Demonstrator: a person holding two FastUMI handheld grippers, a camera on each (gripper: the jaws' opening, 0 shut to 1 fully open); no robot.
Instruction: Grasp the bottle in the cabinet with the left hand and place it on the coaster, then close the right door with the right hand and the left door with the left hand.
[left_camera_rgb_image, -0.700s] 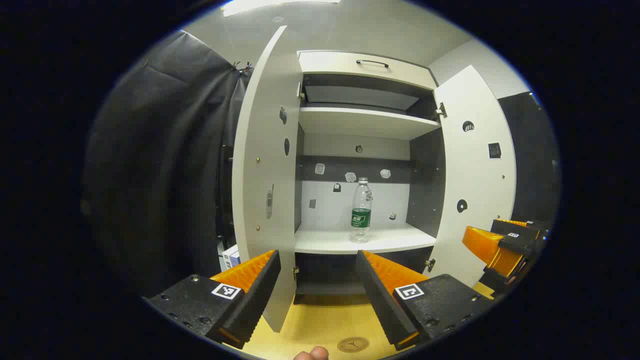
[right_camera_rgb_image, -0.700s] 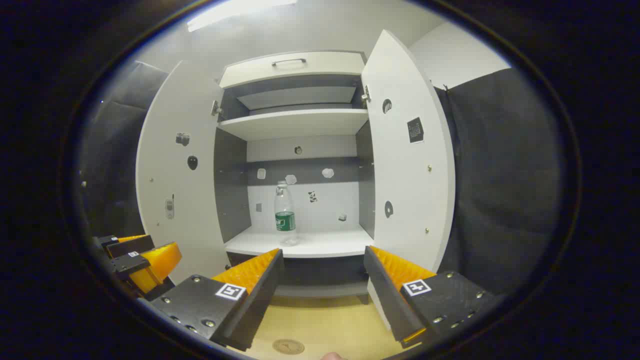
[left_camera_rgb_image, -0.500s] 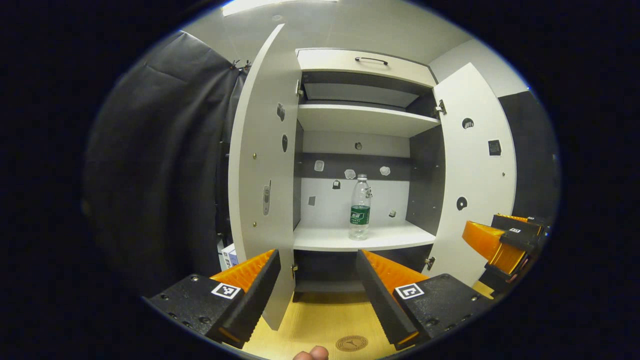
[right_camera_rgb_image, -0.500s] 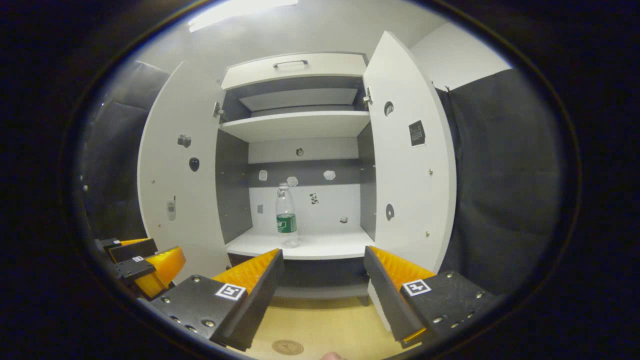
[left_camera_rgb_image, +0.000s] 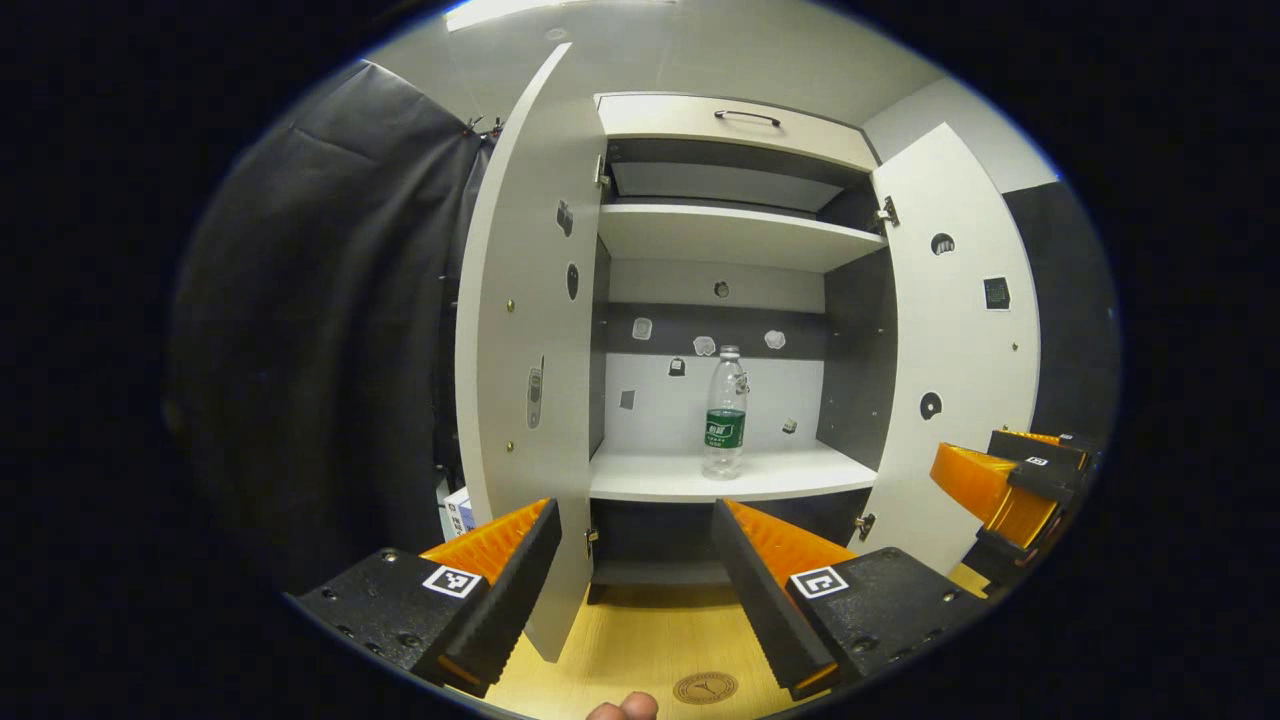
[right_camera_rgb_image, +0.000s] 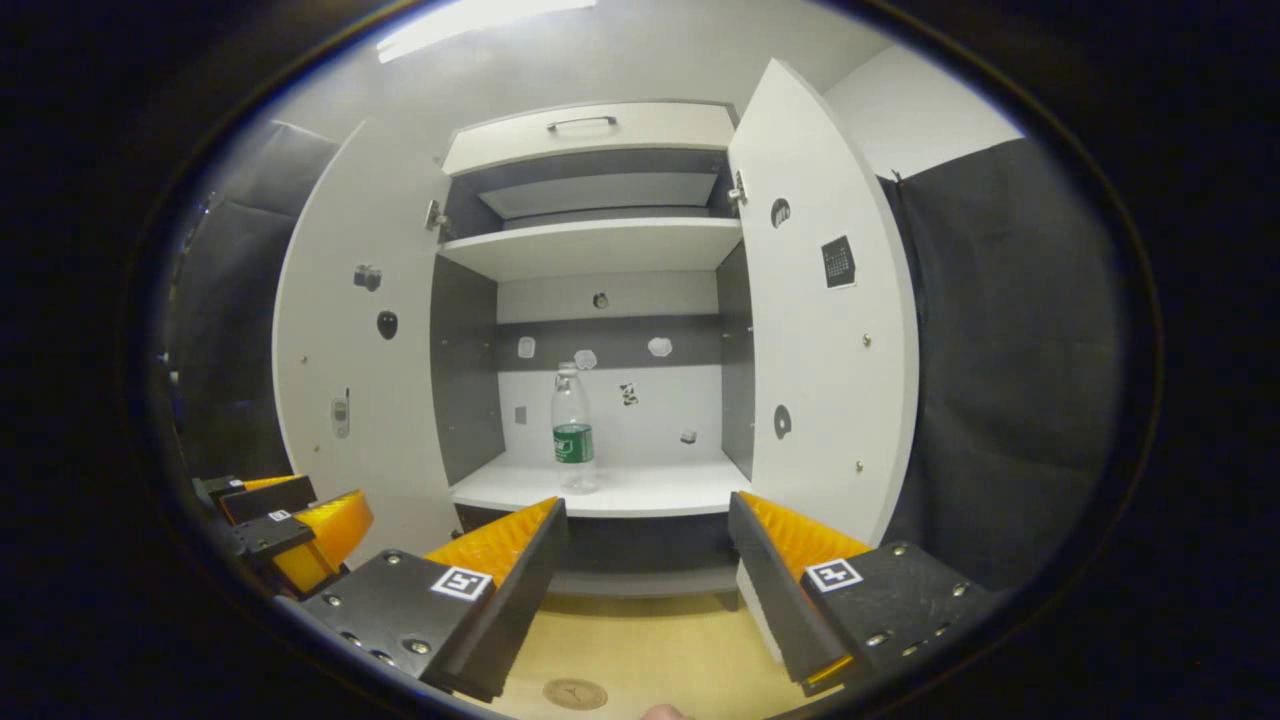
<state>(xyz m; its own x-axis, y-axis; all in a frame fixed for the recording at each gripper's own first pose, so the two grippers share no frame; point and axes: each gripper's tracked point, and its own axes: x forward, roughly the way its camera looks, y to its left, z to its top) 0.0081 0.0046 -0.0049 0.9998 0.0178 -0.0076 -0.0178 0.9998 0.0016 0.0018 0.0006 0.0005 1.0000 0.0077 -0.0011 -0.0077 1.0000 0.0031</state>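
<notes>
A clear bottle (left_camera_rgb_image: 724, 412) with a green label stands upright on the cabinet's lower shelf (left_camera_rgb_image: 730, 478); in the right gripper view the bottle (right_camera_rgb_image: 572, 427) is left of centre on the shelf. Both doors hang open: the left door (left_camera_rgb_image: 525, 330) and the right door (left_camera_rgb_image: 955, 340). A round brown coaster (left_camera_rgb_image: 705, 687) lies on the wooden table in front. My left gripper (left_camera_rgb_image: 632, 570) is open and empty, well short of the shelf. My right gripper (right_camera_rgb_image: 645, 575) is open too, between the doors (right_camera_rgb_image: 825, 310).
An upper shelf (left_camera_rgb_image: 725, 232) and a drawer with a handle (left_camera_rgb_image: 740, 120) sit above. Black cloth hangs on both sides. A small box (left_camera_rgb_image: 458, 512) rests behind the left door. The coaster (right_camera_rgb_image: 574, 693) is near the table's front edge. The other gripper (left_camera_rgb_image: 1010, 480) shows at right.
Both views have shifted only slightly; the bottle sits a touch higher in the left gripper view. Doors, bottle and both open grippers are as before.
</notes>
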